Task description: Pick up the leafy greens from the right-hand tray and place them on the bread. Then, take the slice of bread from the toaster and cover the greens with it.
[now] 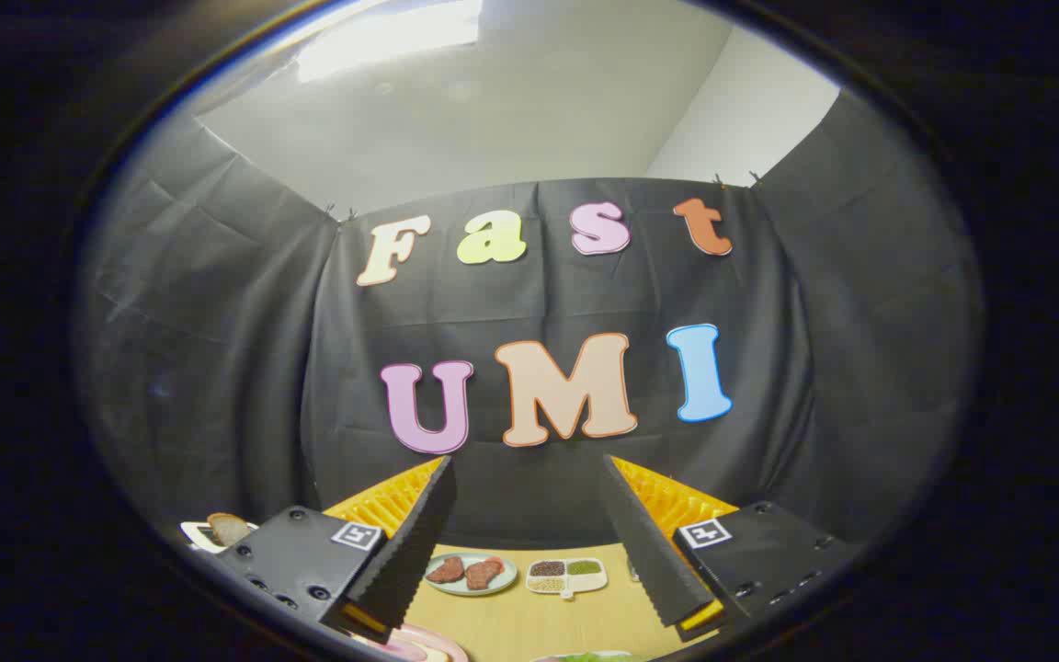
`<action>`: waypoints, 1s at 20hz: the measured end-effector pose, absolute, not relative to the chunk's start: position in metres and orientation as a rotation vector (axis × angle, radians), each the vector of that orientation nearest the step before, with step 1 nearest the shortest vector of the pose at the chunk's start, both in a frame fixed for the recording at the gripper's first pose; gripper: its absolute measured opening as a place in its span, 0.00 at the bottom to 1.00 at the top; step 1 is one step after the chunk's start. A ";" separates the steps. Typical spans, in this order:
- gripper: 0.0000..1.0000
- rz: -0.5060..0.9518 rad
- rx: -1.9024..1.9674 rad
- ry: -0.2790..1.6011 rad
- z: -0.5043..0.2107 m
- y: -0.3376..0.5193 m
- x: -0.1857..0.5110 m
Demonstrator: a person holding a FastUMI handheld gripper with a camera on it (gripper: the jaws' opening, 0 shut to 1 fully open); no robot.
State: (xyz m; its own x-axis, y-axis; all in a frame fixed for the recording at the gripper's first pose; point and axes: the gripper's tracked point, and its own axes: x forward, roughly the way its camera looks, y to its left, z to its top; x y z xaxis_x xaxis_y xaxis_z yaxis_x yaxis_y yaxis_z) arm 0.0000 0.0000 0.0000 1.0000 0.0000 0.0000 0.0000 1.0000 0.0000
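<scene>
Wooden table (529,616) lies below the gripper (529,464), fingers spread wide and holding nothing; toaster (208,533) with bread slice (228,527) (probably toasted) sits beside one finger.

The tongs (529,469) are held high and tilted upward — their two fingers (410,542) spread wide apart, with nothing between them. Both fingers angle inward toward their tips, and each one's mounting block sits at its outer side — left and right alike.
</scene>
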 end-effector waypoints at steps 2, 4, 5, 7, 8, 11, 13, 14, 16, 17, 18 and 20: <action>1.00 -0.007 -0.005 0.004 0.001 -0.003 -0.001; 1.00 -0.011 -0.010 0.004 0.001 -0.006 0.000; 1.00 -0.015 -0.012 0.004 0.002 -0.006 0.000; 1.00 -0.018 -0.015 0.006 0.001 -0.007 0.000; 1.00 -0.020 -0.014 0.008 0.000 -0.008 0.000; 1.00 -0.026 -0.006 0.016 -0.002 -0.010 0.001; 1.00 -0.033 0.003 0.016 -0.002 -0.013 0.002; 1.00 -0.036 0.007 0.017 -0.002 -0.013 0.003; 1.00 -0.038 0.010 0.021 -0.003 -0.016 0.003; 1.00 -0.039 0.008 0.022 -0.003 -0.016 0.004; 1.00 -0.039 0.006 0.022 -0.004 -0.017 0.004; 1.00 -0.028 0.004 0.027 -0.006 -0.017 0.005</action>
